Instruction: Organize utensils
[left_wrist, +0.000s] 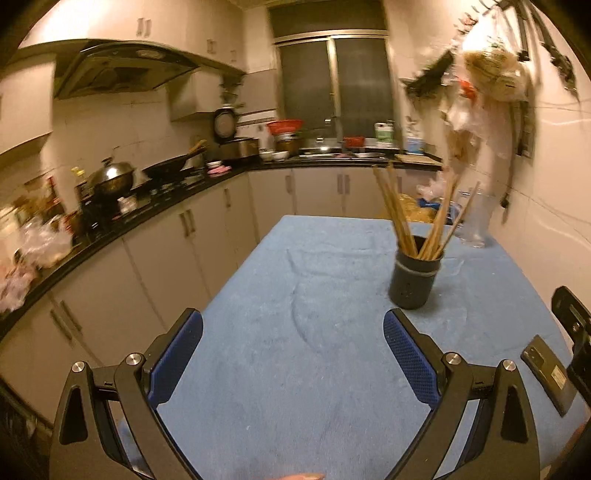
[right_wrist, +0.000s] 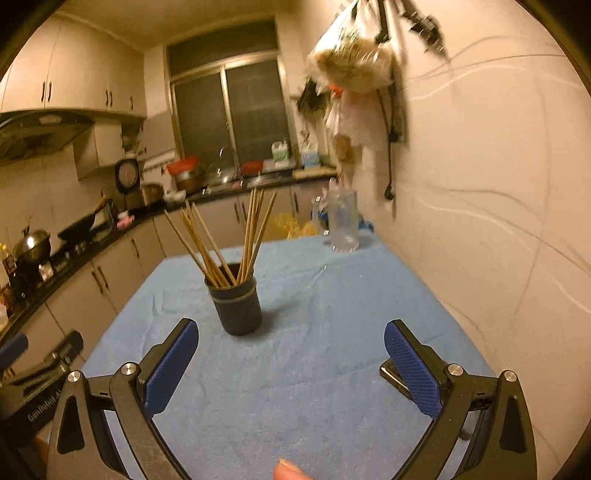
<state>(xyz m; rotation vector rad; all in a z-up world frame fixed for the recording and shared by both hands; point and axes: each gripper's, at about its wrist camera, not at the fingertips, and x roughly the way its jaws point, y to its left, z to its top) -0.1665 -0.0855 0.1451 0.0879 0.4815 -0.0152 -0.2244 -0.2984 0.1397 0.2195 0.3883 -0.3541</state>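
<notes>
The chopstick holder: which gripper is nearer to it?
Right, by a little. The holder stands just ahead of the right gripper; from the left gripper it is ahead, rightward.

A dim, yellow-lit kitchen. A dark window (left_wrist: 334, 77) fills the far wall above a black L-shaped counter (left_wrist: 147, 218) with pale cabinets (left_wrist: 207, 229) below and a range hood (left_wrist: 125, 68) at left. Bags (right_wrist: 351, 77) hang on the right wall (right_wrist: 498, 184). A blue cloth (left_wrist: 295, 314) covers the worktop.

The cloth (right_wrist: 332, 332) is light blue, the holder (right_wrist: 239, 308) is black, the chopsticks (right_wrist: 255, 236) are tan, and the gripper pads (right_wrist: 412, 373) are blue with a fine dotted texture.
</notes>
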